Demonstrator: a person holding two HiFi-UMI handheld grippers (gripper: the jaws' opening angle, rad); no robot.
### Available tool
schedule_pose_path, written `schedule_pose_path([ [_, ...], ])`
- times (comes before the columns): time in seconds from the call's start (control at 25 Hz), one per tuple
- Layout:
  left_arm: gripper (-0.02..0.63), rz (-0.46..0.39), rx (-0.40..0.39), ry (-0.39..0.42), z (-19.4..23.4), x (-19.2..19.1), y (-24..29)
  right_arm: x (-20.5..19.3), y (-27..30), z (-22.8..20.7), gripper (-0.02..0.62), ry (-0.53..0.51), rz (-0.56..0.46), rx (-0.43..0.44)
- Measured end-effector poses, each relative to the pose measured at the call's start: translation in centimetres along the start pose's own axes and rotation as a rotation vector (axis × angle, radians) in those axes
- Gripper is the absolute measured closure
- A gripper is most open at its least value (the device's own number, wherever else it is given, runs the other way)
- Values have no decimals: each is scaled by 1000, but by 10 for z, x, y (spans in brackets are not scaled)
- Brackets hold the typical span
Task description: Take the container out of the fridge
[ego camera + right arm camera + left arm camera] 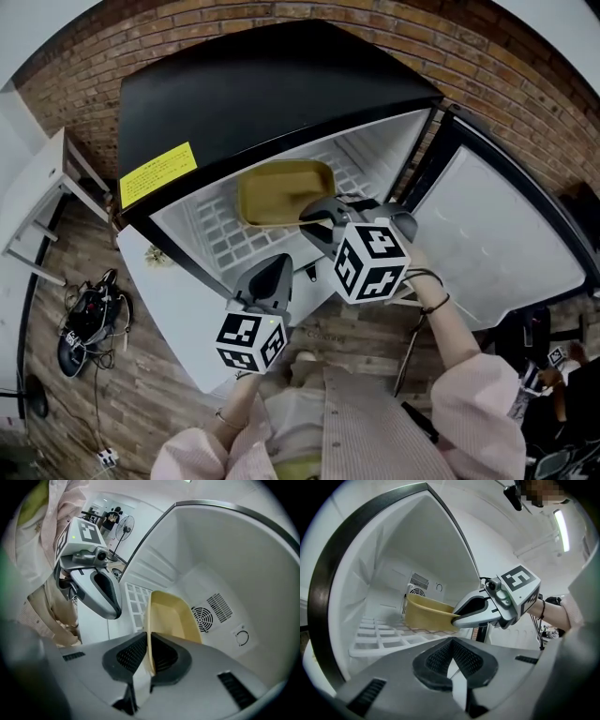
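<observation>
The compact fridge (262, 94) stands with its door (497, 234) swung fully open to my right. The white grid shelf (379, 637) spans the interior. The yellow container (277, 192) rests on that shelf, near the back wall and the fan grille (205, 619).

My right gripper (147, 657) is clamped on the container's near wall, one pad inside and one outside the rim. My left gripper (452, 660) is closed on nothing and sits outside the opening, just beside the right one.

Procedure for the extraction, as I judge it:
1. Confirm the pads sit well below the rim; a thin wall can slip or flex.
2. Lift slightly so the base clears the grid bars.
3. Draw straight out toward me, keeping the container level.
4. Keep the left gripper clear of the path, or bring it under the far side for support.
</observation>
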State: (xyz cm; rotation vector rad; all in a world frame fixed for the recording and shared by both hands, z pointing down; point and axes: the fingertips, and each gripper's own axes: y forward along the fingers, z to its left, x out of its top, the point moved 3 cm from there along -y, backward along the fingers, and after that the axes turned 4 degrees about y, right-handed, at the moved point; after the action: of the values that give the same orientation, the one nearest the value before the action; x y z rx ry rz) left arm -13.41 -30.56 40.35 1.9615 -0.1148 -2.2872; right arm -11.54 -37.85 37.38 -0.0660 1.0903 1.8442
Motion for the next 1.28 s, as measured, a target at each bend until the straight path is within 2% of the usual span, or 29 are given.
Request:
schedule_pose_path([
  [0.8, 617, 34, -152, 38, -19, -2, -49, 4, -48, 60, 568, 205, 81, -126],
  [1.28, 617, 49, -225, 64, -34, -15, -95, 16, -79, 125, 571, 369, 120, -201],
])
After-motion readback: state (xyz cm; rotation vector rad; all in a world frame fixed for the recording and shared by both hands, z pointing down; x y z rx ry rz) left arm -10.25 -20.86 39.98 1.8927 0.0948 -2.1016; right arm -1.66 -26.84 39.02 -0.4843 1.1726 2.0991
